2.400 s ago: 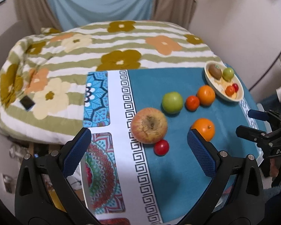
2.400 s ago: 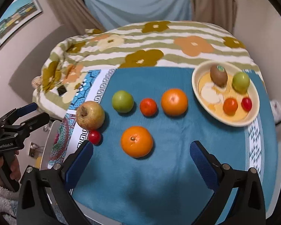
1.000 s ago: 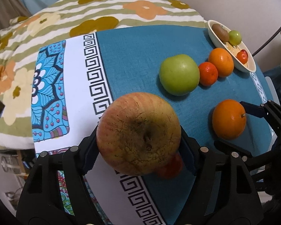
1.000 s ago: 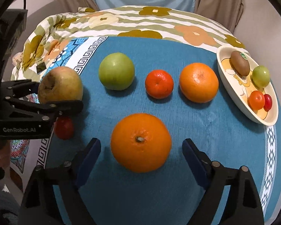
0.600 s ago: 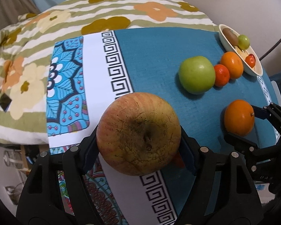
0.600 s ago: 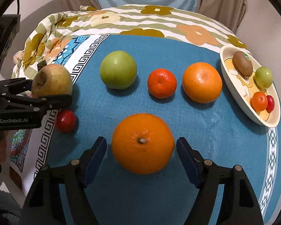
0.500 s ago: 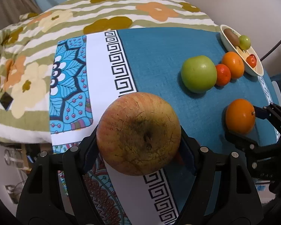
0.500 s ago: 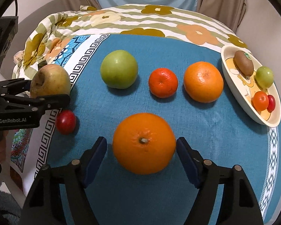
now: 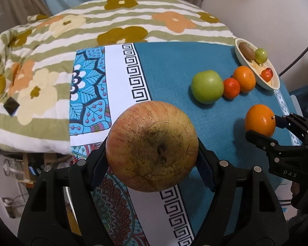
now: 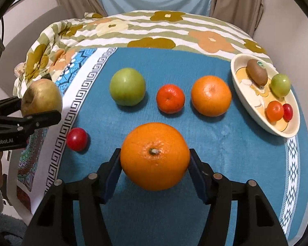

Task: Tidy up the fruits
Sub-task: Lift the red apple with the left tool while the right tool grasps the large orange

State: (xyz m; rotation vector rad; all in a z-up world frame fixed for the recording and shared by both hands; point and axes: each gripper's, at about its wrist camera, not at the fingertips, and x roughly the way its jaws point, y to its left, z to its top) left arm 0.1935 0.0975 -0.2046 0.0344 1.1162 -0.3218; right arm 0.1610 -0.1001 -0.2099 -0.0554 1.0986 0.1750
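Right wrist view: the right gripper [image 10: 155, 167] is closing on the large orange [image 10: 155, 155], which sits on the blue cloth [image 10: 225, 143]; its pads look to be just touching, though I can't be sure. The left gripper [image 9: 152, 157] clamps the russet apple [image 9: 152, 145], apparently clear of the cloth. Next, probably, carry both toward the dish [image 10: 246, 100], taking care not to knock the fruit lined up in between
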